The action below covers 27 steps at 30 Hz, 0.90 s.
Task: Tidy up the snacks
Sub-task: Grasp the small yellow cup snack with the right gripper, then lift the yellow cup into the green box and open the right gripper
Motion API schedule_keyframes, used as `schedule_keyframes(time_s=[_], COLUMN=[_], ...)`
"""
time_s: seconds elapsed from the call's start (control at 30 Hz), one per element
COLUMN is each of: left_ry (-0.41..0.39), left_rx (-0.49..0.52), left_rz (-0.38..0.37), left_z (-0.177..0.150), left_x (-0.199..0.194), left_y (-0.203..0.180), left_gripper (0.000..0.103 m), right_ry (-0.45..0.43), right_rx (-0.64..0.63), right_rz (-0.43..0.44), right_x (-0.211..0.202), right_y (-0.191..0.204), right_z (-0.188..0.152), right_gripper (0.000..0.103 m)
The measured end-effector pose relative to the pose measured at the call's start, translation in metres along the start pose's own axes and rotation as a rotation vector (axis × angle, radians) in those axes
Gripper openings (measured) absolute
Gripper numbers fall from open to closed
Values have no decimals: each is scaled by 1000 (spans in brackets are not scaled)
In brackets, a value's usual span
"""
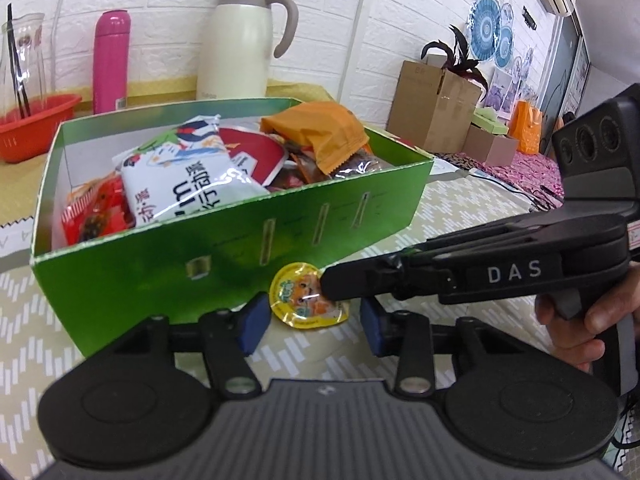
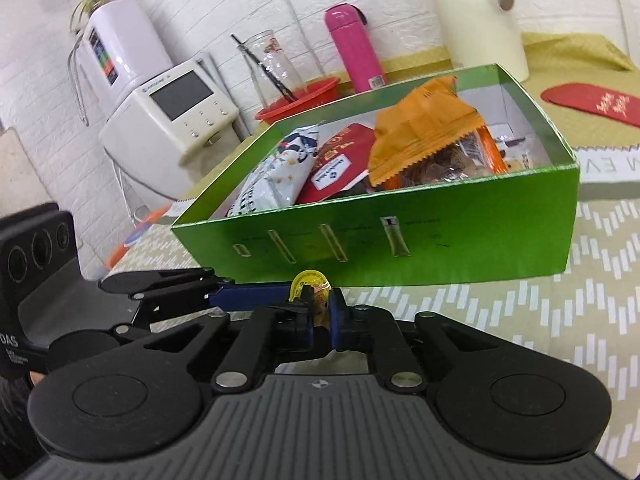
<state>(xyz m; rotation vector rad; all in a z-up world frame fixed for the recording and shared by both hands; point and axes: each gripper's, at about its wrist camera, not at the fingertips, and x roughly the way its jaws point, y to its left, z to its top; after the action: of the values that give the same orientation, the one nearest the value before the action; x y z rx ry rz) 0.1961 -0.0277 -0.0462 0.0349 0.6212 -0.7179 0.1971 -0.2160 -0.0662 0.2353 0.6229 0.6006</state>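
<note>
A green cardboard box (image 1: 120,280) on the table holds several snack packs, among them a white bag (image 1: 188,176) and an orange pack (image 1: 320,132). A small yellow jelly cup (image 1: 300,300) sits in front of the box wall. My left gripper (image 1: 310,326) is open, its blue pads either side of the cup. My right gripper (image 2: 320,312) is shut on the jelly cup (image 2: 314,282) and shows in the left wrist view (image 1: 332,286) coming in from the right. The box (image 2: 480,240) stands just beyond it.
A cream thermos jug (image 1: 236,44), a pink flask (image 1: 110,60), a glass carafe (image 1: 24,60) and a red basket (image 1: 36,128) stand behind the box. Cardboard boxes (image 1: 432,104) sit at the far right. A white appliance (image 2: 168,120) and a red card (image 2: 592,104) flank the box.
</note>
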Motion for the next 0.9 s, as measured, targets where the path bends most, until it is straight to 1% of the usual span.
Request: schedule_keyframes(time_s=[0.1,0.17,0.43,0.73,0.9], left_ry=[1,-5,-50,-75,-102], left_rx=[5,7,-5,-15,-10], left_rz=[12,17,19,26,36], left_z=[-1,-2,-1,-2,1], left_x=[-2,-5,-21,-36,-45], left_y=[-1,-3,-4,-8,-11], left_gripper=[39,39,39,39,39], right_ry=[3,3,-22,-34,-58], right_rx=[-70,-97,-128,-146,-165], right_rz=[-9,-10,-12,1,6], right_x=[-1,-2,-11,-18,-25], right_y=[10,15,29,40,49], right_z=[0,0,5,5,7], right_gripper=[8,7,7,6,6])
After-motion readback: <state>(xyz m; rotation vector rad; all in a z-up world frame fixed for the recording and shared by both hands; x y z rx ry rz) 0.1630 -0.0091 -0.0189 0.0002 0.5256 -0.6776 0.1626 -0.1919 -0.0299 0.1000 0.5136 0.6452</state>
